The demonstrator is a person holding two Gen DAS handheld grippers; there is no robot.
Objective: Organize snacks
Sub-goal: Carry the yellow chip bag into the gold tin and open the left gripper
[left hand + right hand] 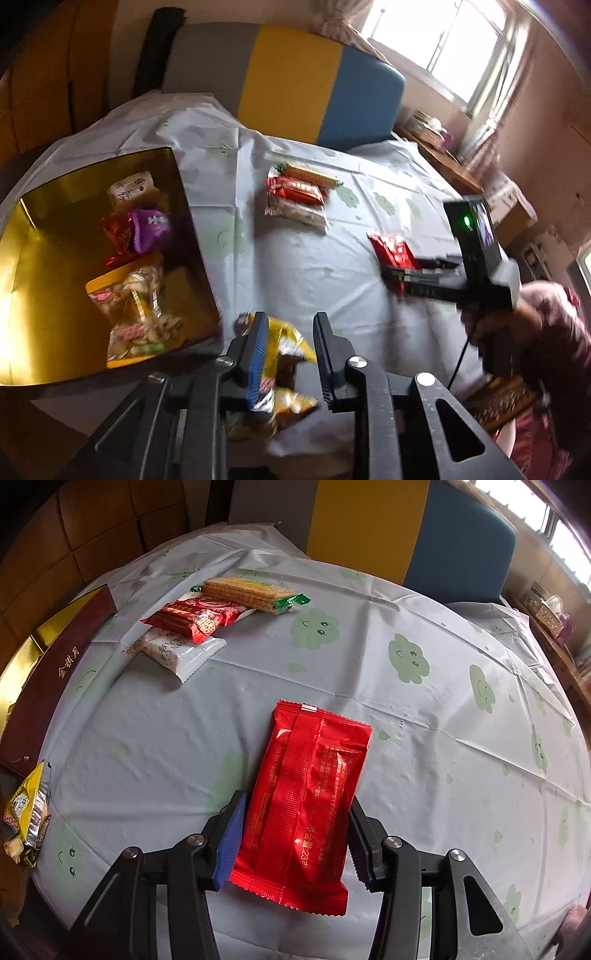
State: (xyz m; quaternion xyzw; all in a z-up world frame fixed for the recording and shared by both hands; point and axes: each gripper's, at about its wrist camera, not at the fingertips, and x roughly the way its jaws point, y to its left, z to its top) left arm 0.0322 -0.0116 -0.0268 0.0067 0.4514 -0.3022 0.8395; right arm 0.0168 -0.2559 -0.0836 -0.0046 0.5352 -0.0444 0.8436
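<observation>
My left gripper (290, 325) is shut on a crumpled yellow snack packet (286, 347), held just above the table beside the gold box (37, 258). That yellow packet (29, 812) also shows at the left edge of the right wrist view. The box holds several snacks, among them a purple packet (151, 225) and a bag of nuts (144, 295). My right gripper (297, 801) is shut on a red packet (306, 794), its pads pressing both long sides, low over the tablecloth. In the left wrist view the right gripper (400, 275) sits to the right with the red packet (391, 247).
Three snacks lie piled mid-table: a cracker pack (251, 590), a red-and-white packet (195, 618) and a white packet (177, 650). The box's maroon outer wall (55, 686) stands at the left. A grey, yellow and blue sofa (291, 81) lies beyond the table. A person's hand (535, 306) grips the right tool.
</observation>
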